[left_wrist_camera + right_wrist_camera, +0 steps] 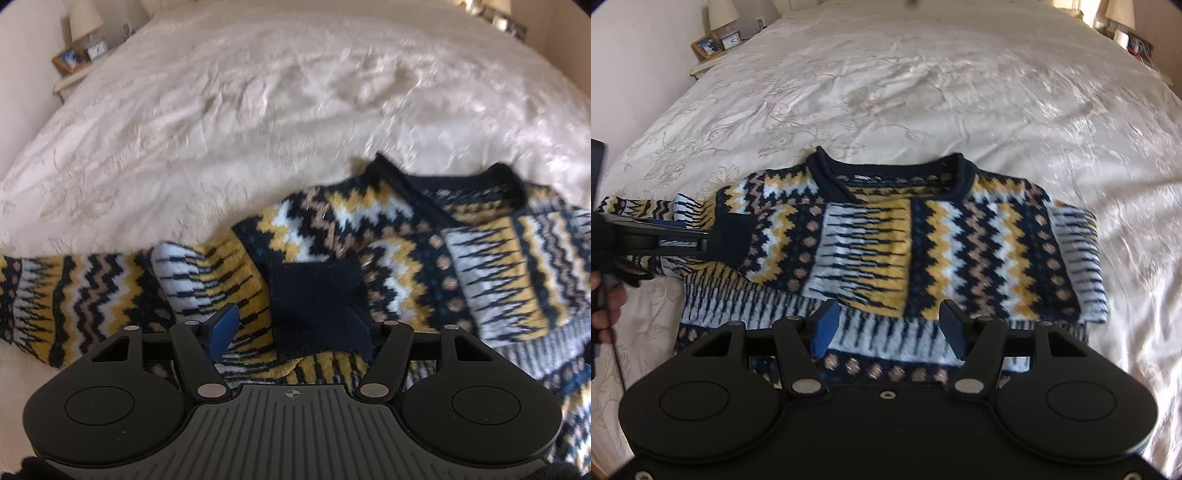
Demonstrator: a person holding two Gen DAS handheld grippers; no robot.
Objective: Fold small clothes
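Note:
A navy, yellow and white patterned knit sweater (923,243) lies flat on the bed, neckline away from me, with its right sleeve folded across the chest. Its left sleeve (74,291) stretches out to the left. The sleeve's dark navy cuff (317,306) lies over the left chest and drapes over the right finger of my left gripper (295,325), whose jaws stand wide apart around it; this gripper also shows from the side in the right wrist view (713,236). My right gripper (888,328) is open and empty, hovering above the sweater's lower hem.
The sweater lies on a cream embroidered bedspread (923,92). A bedside table with a lamp, framed photo (707,46) and small clock stands at the far left; another lamp (1121,18) at the far right.

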